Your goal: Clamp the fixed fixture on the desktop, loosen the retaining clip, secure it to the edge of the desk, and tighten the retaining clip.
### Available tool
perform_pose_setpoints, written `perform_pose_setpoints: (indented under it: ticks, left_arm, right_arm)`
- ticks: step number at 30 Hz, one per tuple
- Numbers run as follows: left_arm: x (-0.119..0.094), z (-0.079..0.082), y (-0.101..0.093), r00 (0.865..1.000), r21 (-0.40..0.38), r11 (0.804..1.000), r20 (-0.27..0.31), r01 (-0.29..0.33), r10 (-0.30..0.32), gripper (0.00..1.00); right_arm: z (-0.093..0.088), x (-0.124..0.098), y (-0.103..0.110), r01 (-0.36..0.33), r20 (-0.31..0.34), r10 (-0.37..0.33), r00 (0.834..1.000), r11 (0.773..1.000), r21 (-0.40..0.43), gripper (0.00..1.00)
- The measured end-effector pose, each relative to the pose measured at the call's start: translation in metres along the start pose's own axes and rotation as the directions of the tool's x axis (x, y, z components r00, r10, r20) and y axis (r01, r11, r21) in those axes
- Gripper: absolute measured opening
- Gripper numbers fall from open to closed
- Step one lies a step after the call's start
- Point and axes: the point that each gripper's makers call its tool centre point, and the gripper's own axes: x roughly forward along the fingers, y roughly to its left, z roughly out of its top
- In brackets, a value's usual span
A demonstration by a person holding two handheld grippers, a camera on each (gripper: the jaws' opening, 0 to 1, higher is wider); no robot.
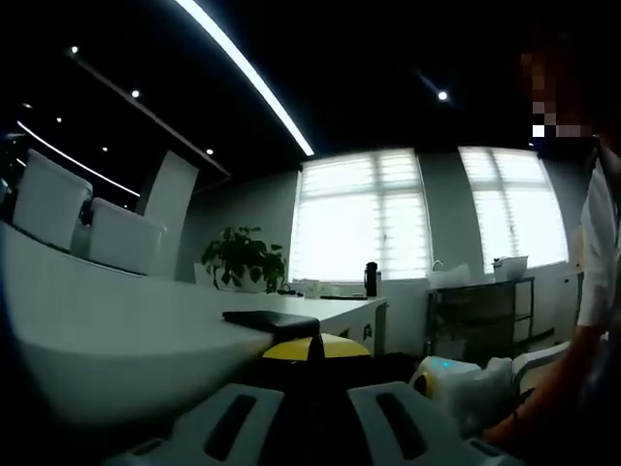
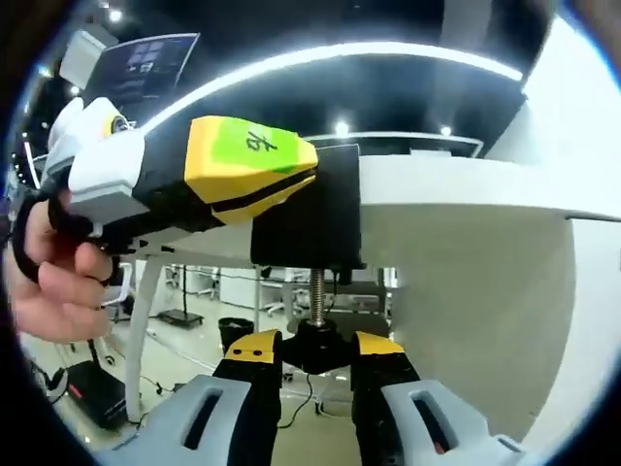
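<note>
A white desk [image 1: 116,330] carries everything. In the left gripper view its top sweeps from nine o'clock toward the centre, and a flat black plate [image 1: 271,321] lies on its near corner. In the right gripper view the desk's edge [image 2: 466,184] runs from centre to three o'clock, with a black clamp body [image 2: 309,218] hanging over it.

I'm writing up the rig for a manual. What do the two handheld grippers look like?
In the right gripper view, the right gripper has pale grey fingers with dark slots and yellow-and-black tips. The left gripper enters from the left: black body, yellow nose with a green label, white and grey rear. In the left gripper view, its own fingers are pale grey with dark slots.
</note>
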Motion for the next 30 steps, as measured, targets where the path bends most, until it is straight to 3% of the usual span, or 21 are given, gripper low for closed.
perform_pose_setpoints:
  ticks: [3, 5, 8, 10, 13, 17, 19, 21, 23, 25, 30]
  left_arm:
    - [0.0, 0.0, 0.0, 1.0, -0.006, 1.0, 0.002, 0.004, -0.004, 0.02]
    - [0.0, 0.001, -0.001, 1.0, -0.007, 1.0, 0.0, 0.006, -0.006, 0.02]
    - [0.0, 0.0, -0.001, 1.0, 0.004, 1.0, -0.009, 0.007, -0.007, 0.02]
    - [0.0, 0.0, -0.001, 1.0, 0.008, 1.0, -0.006, 0.007, -0.007, 0.02]
    - [0.0, 0.0, -0.001, 1.0, 0.01, 1.0, 0.001, 0.009, -0.009, 0.02]
    - [-0.001, 0.0, -0.001, 1.0, 0.003, 1.0, 0.004, 0.013, -0.013, 0.02]
    - [-0.001, 0.001, -0.001, 1.0, 0.001, 1.0, 0.007, 0.014, -0.014, 0.02]
    - [-0.001, 0.0, -0.001, 1.0, 0.005, 1.0, 0.007, 0.015, -0.015, 0.02]
    - [-0.001, 0.0, -0.001, 1.0, 0.009, 1.0, 0.004, 0.014, -0.014, 0.02]
    - [-0.001, 0.0, -0.001, 1.0, 0.012, 1.0, 0.003, 0.012, -0.012, 0.02]
    - [-0.002, 0.0, -0.001, 1.0, 0.009, 1.0, 0.0, 0.012, -0.012, 0.02]
  right_arm:
    - [0.0, -0.001, 0.001, -0.107, -0.002, 0.107, 0.994, 0.994, -0.015, 0.27]
    - [0.0, 0.001, 0.005, -0.195, -0.009, 0.195, 0.981, 0.98, -0.042, 0.27]
    - [-0.001, 0.001, 0.006, -0.323, -0.017, 0.323, 0.946, 0.946, -0.03, 0.26]
    - [-0.004, 0.006, 0.009, -0.408, -0.021, 0.408, 0.913, 0.913, 0.009, 0.26]
    - [-0.004, 0.005, 0.012, -0.482, -0.045, 0.482, 0.875, 0.876, 0.004, 0.26]
    - [-0.004, 0.005, 0.014, -0.521, -0.07, 0.519, 0.852, 0.854, -0.011, 0.27]
    - [-0.005, 0.004, 0.015, -0.523, -0.074, 0.521, 0.85, 0.852, -0.012, 0.27]
    - [-0.005, 0.003, 0.015, -0.507, -0.066, 0.505, 0.86, 0.862, -0.006, 0.27]
    - [-0.008, 0.001, 0.012, -0.464, -0.061, 0.463, 0.884, 0.886, 0.001, 0.27]
    - [-0.013, -0.004, 0.005, -0.386, -0.056, 0.384, 0.922, 0.922, -0.032, 0.3]
    - [-0.029, -0.022, 0.008, -0.3, -0.065, 0.298, 0.952, 0.954, -0.016, 0.35]
